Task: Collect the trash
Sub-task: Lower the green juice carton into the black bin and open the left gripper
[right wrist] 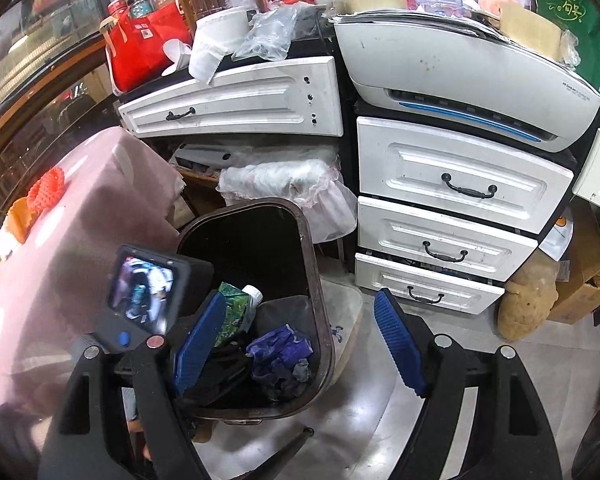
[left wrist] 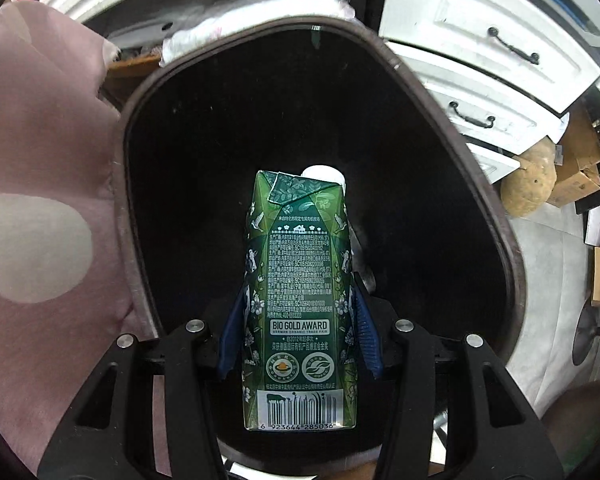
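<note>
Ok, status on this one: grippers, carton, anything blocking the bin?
Left gripper shut on green carton, over the bin mouth. Right gripper open, empty. Purple wrapper in bin; drop path unobstructed.

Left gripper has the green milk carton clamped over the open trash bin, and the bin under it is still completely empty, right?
Not quite. The left gripper does clamp the green milk carton over the open trash bin, but the bin is not empty: the right wrist view shows crumpled purple wrapping already lying inside it.
</note>
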`<state>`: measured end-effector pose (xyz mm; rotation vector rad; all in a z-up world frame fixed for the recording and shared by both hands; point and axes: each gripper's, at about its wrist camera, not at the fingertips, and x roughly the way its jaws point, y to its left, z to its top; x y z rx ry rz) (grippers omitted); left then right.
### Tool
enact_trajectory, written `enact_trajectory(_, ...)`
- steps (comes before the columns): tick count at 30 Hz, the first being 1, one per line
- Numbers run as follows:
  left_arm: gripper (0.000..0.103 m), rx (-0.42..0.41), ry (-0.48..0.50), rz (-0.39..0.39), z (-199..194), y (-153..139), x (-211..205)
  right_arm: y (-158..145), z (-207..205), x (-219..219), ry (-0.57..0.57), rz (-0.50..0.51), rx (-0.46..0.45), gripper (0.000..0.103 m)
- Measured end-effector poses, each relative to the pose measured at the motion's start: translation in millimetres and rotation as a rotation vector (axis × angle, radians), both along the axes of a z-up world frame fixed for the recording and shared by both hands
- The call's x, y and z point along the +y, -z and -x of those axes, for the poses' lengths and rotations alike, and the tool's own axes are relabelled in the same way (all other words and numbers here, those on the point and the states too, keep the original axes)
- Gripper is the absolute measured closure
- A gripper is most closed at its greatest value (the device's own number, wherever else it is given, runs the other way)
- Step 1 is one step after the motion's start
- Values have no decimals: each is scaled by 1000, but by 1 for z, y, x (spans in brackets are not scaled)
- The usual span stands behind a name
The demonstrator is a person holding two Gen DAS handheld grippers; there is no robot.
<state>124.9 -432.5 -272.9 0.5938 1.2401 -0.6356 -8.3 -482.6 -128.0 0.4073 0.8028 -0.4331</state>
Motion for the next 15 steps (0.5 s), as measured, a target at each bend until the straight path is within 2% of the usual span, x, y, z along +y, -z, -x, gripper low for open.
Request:
enact_trajectory(4, 54, 7, 1, -48, -3, 16, -4, -4, 1, 2, -1, 2, -12, 28)
enact_trajectory(8, 52, 64, -1, -59, -3, 24, -2, -9, 2, 2, 0, 3, -25, 26)
enact_trajectory(10, 40, 54, 8, -63, -2, 23, -2, -11, 3, 2, 1, 7, -31, 24)
enact_trajectory(11, 29, 45, 11, -59, -1, 22, -1, -12, 3, 2, 1, 12, -32, 24)
enact_trajectory(15, 20, 45, 43, -37, 6, 16, 1, -12, 3, 0, 11, 13, -34, 21)
